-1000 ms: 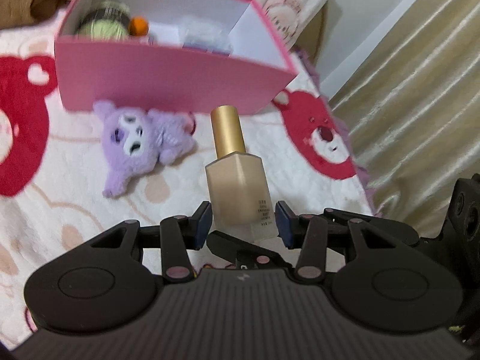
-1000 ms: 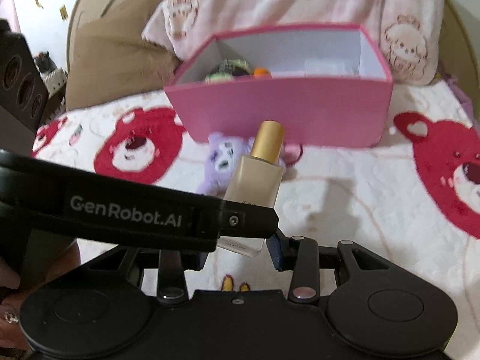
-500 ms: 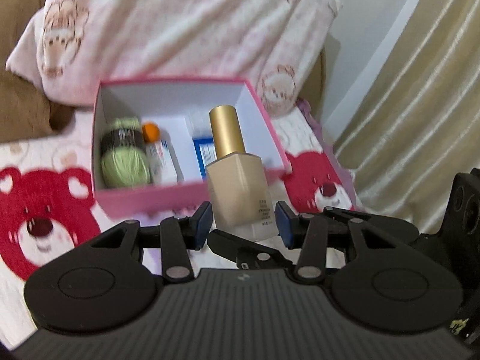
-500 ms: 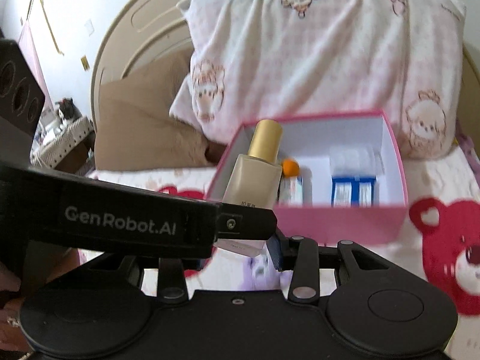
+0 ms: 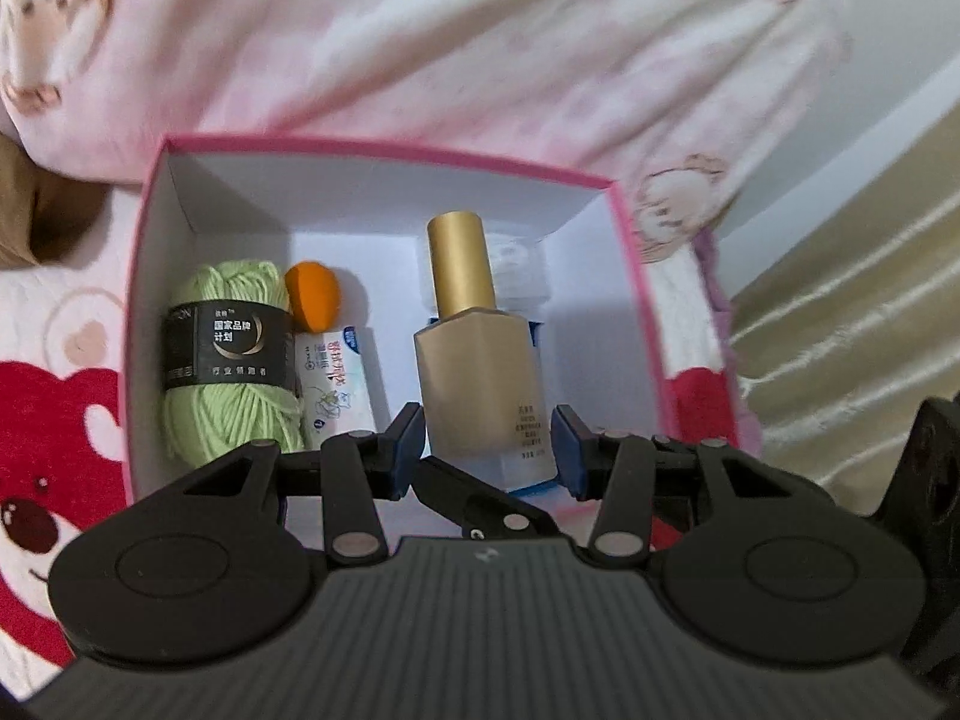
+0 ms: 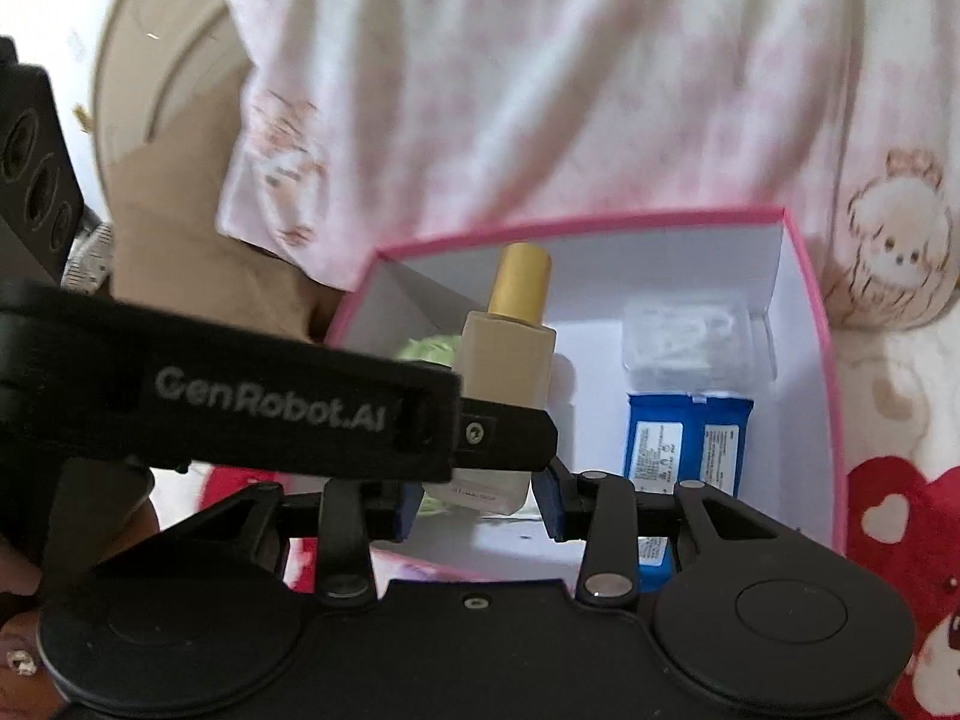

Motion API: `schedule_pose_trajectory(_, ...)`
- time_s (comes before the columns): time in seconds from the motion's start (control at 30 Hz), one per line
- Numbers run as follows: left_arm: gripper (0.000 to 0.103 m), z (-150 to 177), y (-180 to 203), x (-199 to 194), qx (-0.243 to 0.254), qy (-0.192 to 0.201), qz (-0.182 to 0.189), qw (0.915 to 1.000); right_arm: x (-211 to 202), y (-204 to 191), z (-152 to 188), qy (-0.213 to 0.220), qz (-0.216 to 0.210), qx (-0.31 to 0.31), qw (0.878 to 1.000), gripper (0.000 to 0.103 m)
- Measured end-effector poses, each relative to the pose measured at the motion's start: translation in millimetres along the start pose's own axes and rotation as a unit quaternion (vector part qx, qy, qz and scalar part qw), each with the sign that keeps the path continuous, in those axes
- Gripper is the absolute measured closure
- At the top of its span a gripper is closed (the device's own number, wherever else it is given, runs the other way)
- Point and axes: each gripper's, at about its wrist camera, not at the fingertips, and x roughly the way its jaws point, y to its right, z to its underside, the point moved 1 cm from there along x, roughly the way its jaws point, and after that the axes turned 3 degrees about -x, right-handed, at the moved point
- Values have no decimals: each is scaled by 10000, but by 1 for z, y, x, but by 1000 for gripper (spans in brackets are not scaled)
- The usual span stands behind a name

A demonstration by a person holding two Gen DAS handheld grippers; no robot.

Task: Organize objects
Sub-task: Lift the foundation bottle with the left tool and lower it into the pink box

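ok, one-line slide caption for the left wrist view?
Both tongs grip a gold-capped foundation bottle over the pink box holding green yarn, tissues and an orange sponge.

Support surface: a bed covered by a cream blanket [image 5: 66,324] printed with red bears (one bear face visible at the left edge of the left wrist view). Resting directly on it: an open pink box [image 5: 384,147] with white interior, a pink-and-white patterned pillow [image 5: 456,42] touching the box's far wall, and a brown cushion [image 6: 198,276] beside that pillow.
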Motion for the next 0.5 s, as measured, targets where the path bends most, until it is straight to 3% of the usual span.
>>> schedule_pose_trajectory(0.17,58,-10,-21,41,-395,-300,-6,9988,38,20,2,-295,9,235,9993,60)
schedule_pose_trajectory(0.5,59,-10,-28,84,-485,-669,-239,9963,77,45,10,-752,101,631,9951,60)
